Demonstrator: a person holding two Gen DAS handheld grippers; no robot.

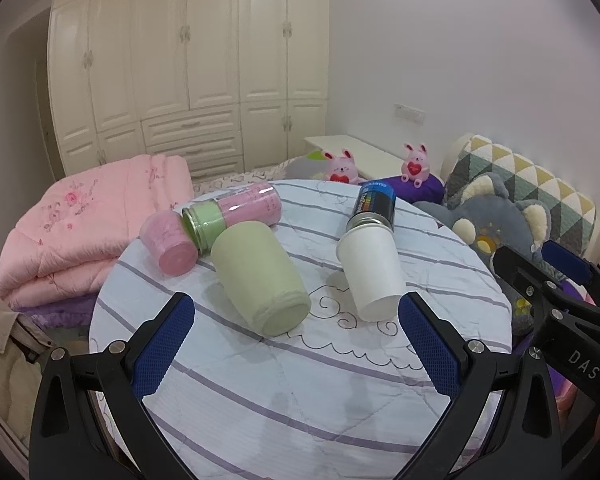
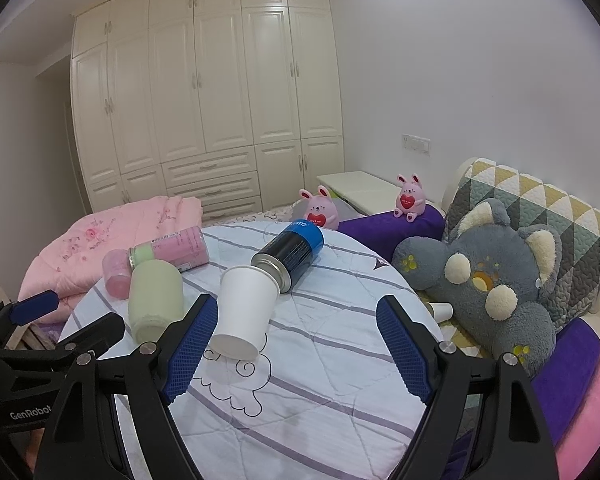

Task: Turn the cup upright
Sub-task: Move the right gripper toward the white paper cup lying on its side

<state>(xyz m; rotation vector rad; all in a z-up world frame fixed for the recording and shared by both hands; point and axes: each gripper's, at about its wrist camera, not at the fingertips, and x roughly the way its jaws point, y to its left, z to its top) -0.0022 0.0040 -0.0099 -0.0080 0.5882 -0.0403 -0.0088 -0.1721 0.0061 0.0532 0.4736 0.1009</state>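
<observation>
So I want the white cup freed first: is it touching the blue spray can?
Touching. The right wrist view shows the white cup lying with its base against the blue spray can's metal end.

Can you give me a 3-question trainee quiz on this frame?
1. True or false: the white paper cup stands upright.
2. What touches the cup's narrow end? A) blue spray can B) green jar C) pink jar
3. Are the left gripper and right gripper open or shut?

Key: 1 false, it lies on its side on the round table; 2 A; 3 both open, holding nothing.
</observation>
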